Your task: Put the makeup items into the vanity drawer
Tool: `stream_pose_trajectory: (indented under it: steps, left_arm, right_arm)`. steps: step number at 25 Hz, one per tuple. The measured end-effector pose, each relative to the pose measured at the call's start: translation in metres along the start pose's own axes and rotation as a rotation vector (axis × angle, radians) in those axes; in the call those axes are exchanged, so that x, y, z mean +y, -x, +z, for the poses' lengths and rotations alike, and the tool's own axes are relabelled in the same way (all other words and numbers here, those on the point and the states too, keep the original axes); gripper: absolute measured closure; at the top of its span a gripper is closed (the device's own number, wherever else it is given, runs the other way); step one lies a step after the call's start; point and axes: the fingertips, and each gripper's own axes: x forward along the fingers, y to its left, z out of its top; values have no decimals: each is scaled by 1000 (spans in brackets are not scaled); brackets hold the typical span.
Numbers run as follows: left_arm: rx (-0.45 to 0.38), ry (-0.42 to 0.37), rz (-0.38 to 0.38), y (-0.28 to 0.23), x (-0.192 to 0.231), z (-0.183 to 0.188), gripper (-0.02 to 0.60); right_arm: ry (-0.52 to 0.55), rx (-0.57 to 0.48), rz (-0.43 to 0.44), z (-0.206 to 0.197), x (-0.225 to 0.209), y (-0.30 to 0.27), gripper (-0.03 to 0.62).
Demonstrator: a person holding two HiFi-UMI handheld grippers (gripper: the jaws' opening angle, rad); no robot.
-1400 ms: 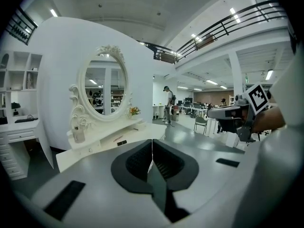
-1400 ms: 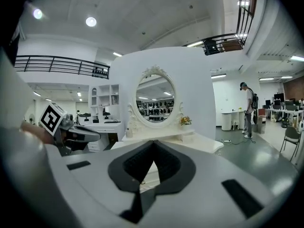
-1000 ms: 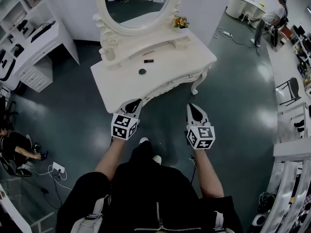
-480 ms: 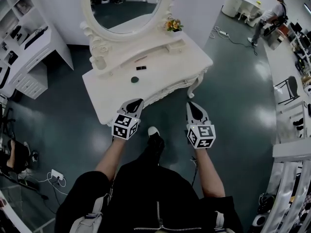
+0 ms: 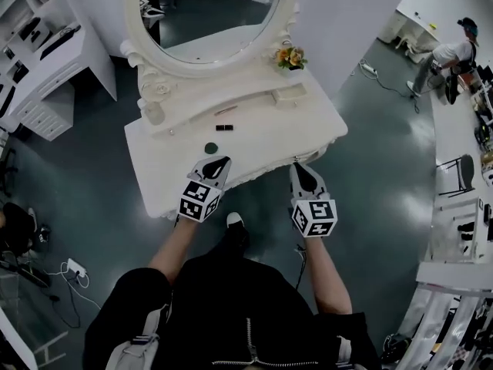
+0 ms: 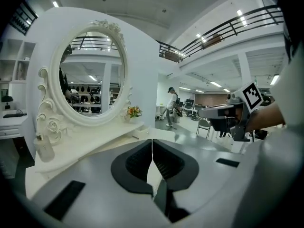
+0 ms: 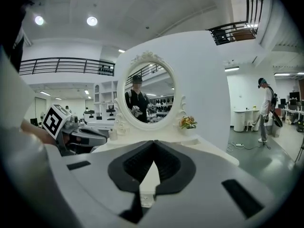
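On the white vanity table (image 5: 262, 141) lie a round dark compact (image 5: 211, 147), a small black case (image 5: 224, 127) and a thin pinkish stick (image 5: 226, 111), all below the oval mirror (image 5: 204, 10). My left gripper (image 5: 219, 163) is shut and holds nothing; its tip reaches over the table's front edge, just in front of the compact. Shut and likewise holding nothing, my right gripper (image 5: 299, 168) sits at the front edge further right. The left gripper view shows its jaws (image 6: 152, 140) meeting before the mirror (image 6: 92, 75). The right gripper (image 7: 153, 141) faces the vanity. No drawer front shows.
A small bunch of flowers (image 5: 291, 56) stands on the vanity's raised back shelf. A white shelved desk (image 5: 46, 60) is at the left, cables and a power strip (image 5: 69, 270) lie on the floor, and a person (image 5: 451, 56) stands far right.
The vanity has come closer as the person walked up to it. Both grippers, held shut, went from over the floor to the table's front edge.
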Motion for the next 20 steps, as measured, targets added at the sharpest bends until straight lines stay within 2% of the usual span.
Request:
stream_pose_trajectory:
  steps: [9, 14, 20]
  left_arm:
    - [1, 19, 69, -69, 72, 30, 558]
    - [-17, 40, 138, -84, 110, 49, 558]
    - [-21, 91, 248, -92, 150, 54, 558]
  right_arm:
    - [53, 48, 120, 32, -36, -126, 588]
    - [78, 36, 199, 53, -35, -178, 588]
    - [97, 46, 305, 57, -29, -233, 588]
